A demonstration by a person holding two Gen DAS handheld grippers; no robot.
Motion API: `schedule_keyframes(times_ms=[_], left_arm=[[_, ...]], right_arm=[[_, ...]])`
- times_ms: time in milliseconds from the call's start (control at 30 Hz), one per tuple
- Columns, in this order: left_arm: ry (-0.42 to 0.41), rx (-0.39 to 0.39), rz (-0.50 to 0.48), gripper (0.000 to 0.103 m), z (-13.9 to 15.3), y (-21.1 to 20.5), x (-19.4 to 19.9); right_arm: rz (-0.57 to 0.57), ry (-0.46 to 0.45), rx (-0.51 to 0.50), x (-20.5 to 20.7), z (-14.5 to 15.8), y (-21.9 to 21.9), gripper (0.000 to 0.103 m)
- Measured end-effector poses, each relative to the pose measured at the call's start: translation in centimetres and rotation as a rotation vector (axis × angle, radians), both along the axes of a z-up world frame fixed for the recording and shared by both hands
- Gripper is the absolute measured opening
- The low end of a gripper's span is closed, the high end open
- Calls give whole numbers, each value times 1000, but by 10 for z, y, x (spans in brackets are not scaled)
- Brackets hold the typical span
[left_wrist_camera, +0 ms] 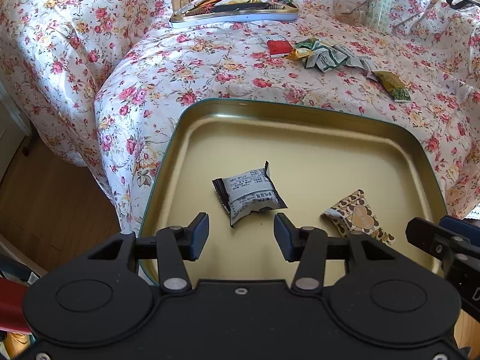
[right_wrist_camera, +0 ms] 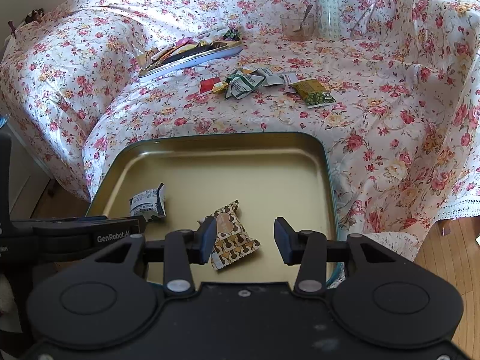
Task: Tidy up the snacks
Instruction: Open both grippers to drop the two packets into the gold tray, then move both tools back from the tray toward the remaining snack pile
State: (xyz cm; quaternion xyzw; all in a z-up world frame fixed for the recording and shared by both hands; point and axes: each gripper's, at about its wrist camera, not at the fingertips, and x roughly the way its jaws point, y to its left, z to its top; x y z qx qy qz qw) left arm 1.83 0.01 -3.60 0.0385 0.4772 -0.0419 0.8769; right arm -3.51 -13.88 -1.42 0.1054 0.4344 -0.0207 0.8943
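A: Nearest the lens, left hand-held gripper (left_wrist_camera: 241,235) hangs over the gold tin tray (left_wrist_camera: 300,126), jaws apart, nothing between them. Black-and-white packet (left_wrist_camera: 249,195) lies on the tray floor just beyond the fingertips.

B: Noted. To its right?

A: Brown heart-print packet (right_wrist_camera: 231,234) lies in the same tray. Right hand-held gripper (right_wrist_camera: 245,240) is released too; its left pad overlaps the packet's edge in view, contact cannot be told.

B: Beyond the tray?

A: Floral-clothed surface (right_wrist_camera: 375,114): second tray of wrappers (right_wrist_camera: 192,57) far left, loose snacks (right_wrist_camera: 261,82) at centre, glass cup (right_wrist_camera: 297,25) and bottle (right_wrist_camera: 328,10) far right.
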Motion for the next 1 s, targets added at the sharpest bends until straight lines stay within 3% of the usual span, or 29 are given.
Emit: schedule_keyframes(times_ms=[1000], left_arm=[[124,-21,-28,55,-15,1,5]], right_arm=[[16,83,14,5,-12,-1,46]])
